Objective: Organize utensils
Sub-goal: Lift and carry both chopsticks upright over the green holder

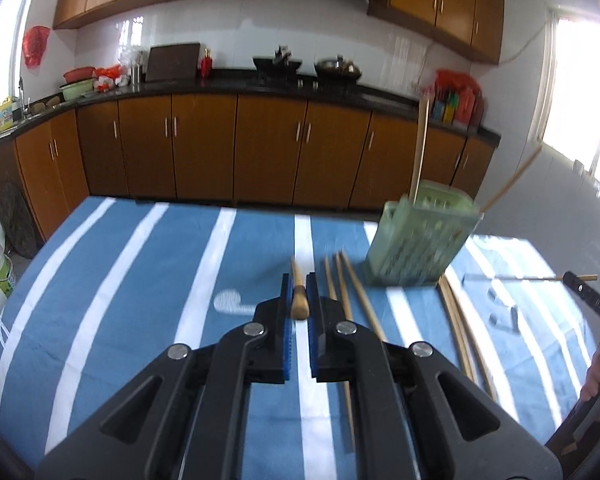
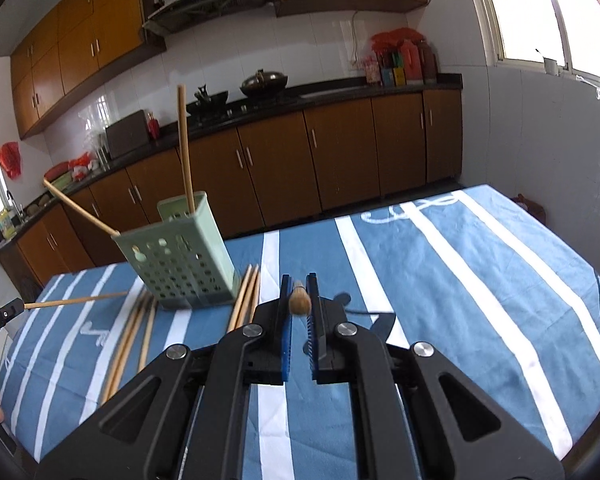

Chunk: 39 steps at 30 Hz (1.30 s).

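Observation:
A pale green perforated utensil holder [image 1: 420,240] stands on the blue striped tablecloth [image 1: 140,280] with two chopsticks [image 1: 419,144] leaning in it; it also shows in the right wrist view [image 2: 180,260]. My left gripper [image 1: 299,296] is shut on a chopstick [image 1: 299,296] and holds it above the cloth. My right gripper [image 2: 299,300] is shut on another chopstick [image 2: 299,302], seen end-on. Several loose chopsticks [image 1: 348,288] lie on the cloth beside the holder, on both sides of it [image 2: 132,336].
The table's far edge [image 1: 220,202] faces brown kitchen cabinets [image 1: 260,144] under a black counter. The other gripper [image 1: 592,300] shows at the right edge, holding its chopstick. A bright window [image 2: 548,8] is at the right.

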Available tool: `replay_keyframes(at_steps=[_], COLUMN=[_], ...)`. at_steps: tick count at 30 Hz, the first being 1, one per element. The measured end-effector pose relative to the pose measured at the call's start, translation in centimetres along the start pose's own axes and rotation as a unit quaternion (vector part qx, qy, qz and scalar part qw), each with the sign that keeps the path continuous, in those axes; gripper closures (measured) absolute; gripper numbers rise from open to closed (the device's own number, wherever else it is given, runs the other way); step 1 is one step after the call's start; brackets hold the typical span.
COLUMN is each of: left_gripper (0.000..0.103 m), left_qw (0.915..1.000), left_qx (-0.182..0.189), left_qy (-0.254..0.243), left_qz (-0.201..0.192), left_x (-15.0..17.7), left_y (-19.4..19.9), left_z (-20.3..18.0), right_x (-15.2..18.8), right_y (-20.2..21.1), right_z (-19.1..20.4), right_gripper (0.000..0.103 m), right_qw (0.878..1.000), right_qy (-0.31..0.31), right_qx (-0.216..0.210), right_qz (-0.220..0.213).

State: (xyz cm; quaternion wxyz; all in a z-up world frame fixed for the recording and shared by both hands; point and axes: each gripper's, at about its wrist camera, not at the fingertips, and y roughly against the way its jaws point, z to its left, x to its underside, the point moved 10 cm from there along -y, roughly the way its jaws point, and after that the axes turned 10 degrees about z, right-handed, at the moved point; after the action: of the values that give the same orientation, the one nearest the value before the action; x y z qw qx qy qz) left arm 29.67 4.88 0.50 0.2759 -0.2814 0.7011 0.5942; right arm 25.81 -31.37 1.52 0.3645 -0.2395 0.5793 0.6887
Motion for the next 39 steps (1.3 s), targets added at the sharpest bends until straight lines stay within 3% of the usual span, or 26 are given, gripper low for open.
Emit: replay_keyframes(at_steps=[16, 23, 30, 35, 39], left_gripper=[0.096, 0.096, 0.096, 0.096, 0.096], left_qw=[0.9981, 0.9947, 0.9887, 0.9846, 0.9808], left_qx=[0.011, 0.056, 0.101, 0.114, 0.105], left_qy=[-0.020, -0.044, -0.038, -0.018, -0.006], left_qz=[-0.056, -0.073, -0.105, -0.131, -0.164], left_x=[-5.5, -8.2, -11.3, -14.1, -16.6], left_y=[5.1, 9.1, 11.7, 12.6, 13.0], left_z=[-1.8, -5.4, -8.8, -10.6, -11.4], right_x=[-5.0, -8.1, -10.6, -12.2, -13.5], right_y=[3.4, 7.0, 10.0, 9.6, 8.2], right_z=[2.5, 4.4, 7.0, 8.8, 9.9], right_gripper=[0.096, 0.096, 0.096, 0.096, 0.096], right_qw=[0.999, 0.995, 0.988, 0.987, 0.987], right_qy=[0.016, 0.024, 0.032, 0.046, 0.051], right_qx=[-0.026, -0.081, -0.135, -0.133, -0.125], right_qz=[-0.040, -0.046, -0.067, -0.084, -0.087])
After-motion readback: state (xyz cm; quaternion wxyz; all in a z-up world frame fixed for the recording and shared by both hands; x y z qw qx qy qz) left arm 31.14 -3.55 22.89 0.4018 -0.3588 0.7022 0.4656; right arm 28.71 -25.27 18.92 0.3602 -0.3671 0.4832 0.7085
